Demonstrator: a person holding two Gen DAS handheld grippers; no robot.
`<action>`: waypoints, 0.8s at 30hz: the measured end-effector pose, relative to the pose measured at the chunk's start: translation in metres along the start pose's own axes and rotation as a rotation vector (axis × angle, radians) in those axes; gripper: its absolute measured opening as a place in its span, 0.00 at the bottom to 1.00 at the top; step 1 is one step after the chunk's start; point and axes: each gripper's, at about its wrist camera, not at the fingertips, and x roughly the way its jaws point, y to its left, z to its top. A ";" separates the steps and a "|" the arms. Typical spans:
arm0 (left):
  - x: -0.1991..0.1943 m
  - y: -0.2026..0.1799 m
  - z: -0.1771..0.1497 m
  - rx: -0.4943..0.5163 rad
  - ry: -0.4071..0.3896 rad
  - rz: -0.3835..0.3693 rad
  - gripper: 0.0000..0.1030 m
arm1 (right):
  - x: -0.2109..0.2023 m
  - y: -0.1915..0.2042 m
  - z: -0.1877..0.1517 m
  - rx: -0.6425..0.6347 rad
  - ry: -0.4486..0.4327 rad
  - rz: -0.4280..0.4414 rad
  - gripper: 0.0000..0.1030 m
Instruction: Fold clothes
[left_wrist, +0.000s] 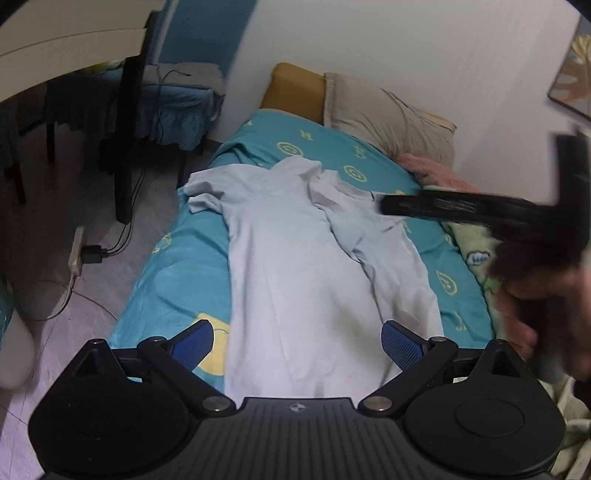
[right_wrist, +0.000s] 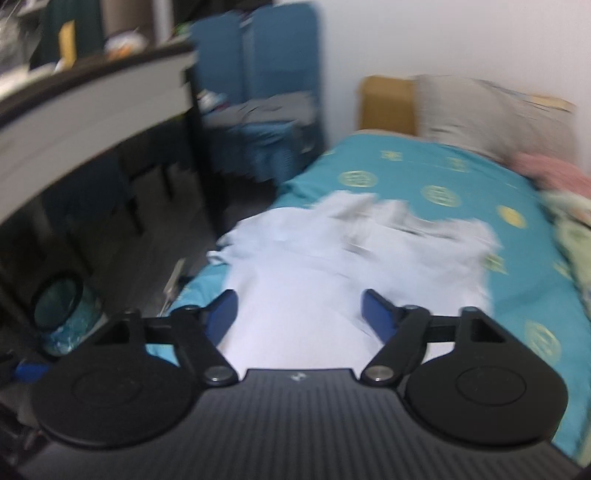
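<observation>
Pale garment (left_wrist: 303, 266) spread on bed (left_wrist: 177, 258) | ahead of both tongs | left tongs (left_wrist: 297, 341) apart | right tongs (right_wrist: 297, 314) apart, empty

I am in a home bedroom. A bed (left_wrist: 177, 258) with a teal patterned sheet fills the middle; at its head lies a grey pillow (left_wrist: 384, 110) against the white wall. Left of the bed stand a blue-covered chair (left_wrist: 173, 107) and a dark-legged desk (right_wrist: 92, 96), with a power strip (left_wrist: 77, 251) on the floor.
</observation>
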 end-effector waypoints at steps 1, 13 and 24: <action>0.002 0.005 0.001 -0.008 0.000 0.011 0.96 | 0.023 0.012 0.008 -0.032 0.017 0.017 0.71; 0.055 0.053 0.001 -0.175 0.086 0.044 0.95 | 0.213 0.104 0.032 -0.290 0.111 0.130 0.49; 0.066 0.046 -0.008 -0.209 0.103 0.028 0.95 | 0.208 0.090 0.040 -0.294 -0.047 -0.001 0.06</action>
